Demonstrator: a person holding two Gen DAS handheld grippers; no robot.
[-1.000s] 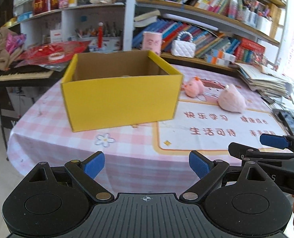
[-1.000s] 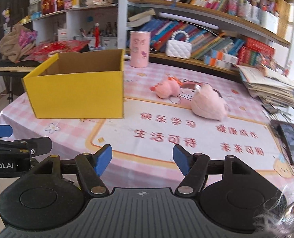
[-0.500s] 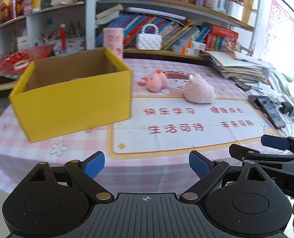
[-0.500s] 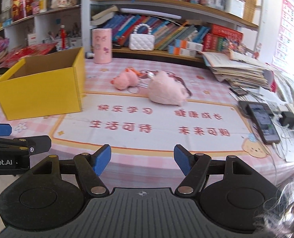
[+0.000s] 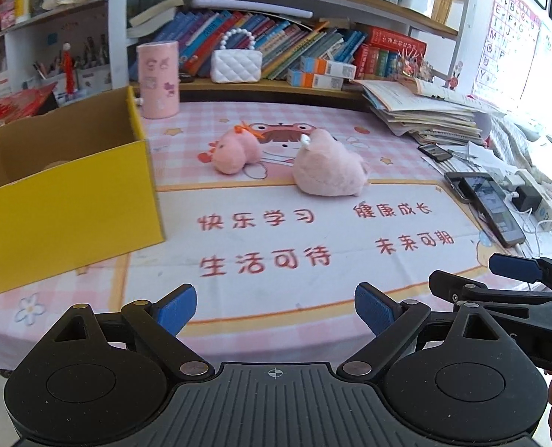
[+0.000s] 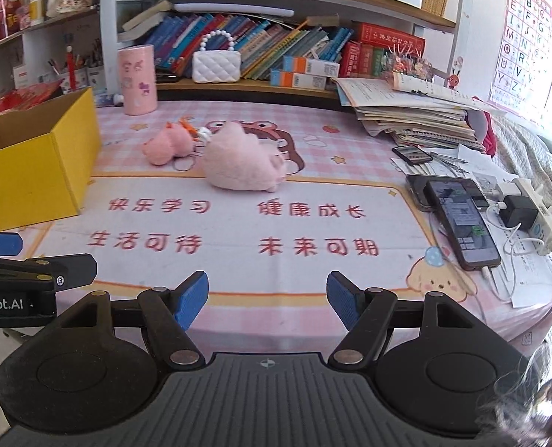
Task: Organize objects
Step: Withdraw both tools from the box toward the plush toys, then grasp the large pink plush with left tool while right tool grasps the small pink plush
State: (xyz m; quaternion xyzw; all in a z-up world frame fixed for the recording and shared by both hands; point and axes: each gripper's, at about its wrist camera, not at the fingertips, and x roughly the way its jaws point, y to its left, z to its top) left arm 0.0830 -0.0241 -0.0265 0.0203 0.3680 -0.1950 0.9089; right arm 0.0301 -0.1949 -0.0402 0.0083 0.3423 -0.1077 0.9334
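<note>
Two pink plush toys lie mid-table on the printed mat: a small one with an orange bow (image 5: 235,151) (image 6: 168,145) and a larger one (image 5: 329,175) (image 6: 240,164) to its right. An open yellow cardboard box (image 5: 67,201) (image 6: 34,164) stands at the left, something pale partly visible inside. My left gripper (image 5: 274,307) is open and empty over the table's near edge, well short of the toys. My right gripper (image 6: 267,298) is open and empty beside it; its fingers (image 5: 514,268) show at the right of the left wrist view.
A pink cylindrical cup (image 5: 158,80) and a white quilted handbag (image 5: 236,65) stand at the back by the bookshelf. A stack of papers (image 6: 413,111), phones (image 6: 458,219) and a charger with cables (image 6: 525,208) crowd the right side.
Both views have swung right: the yellow box has shifted to the left edge, the plush toys are more central and nearer. Both grippers stayed open.
</note>
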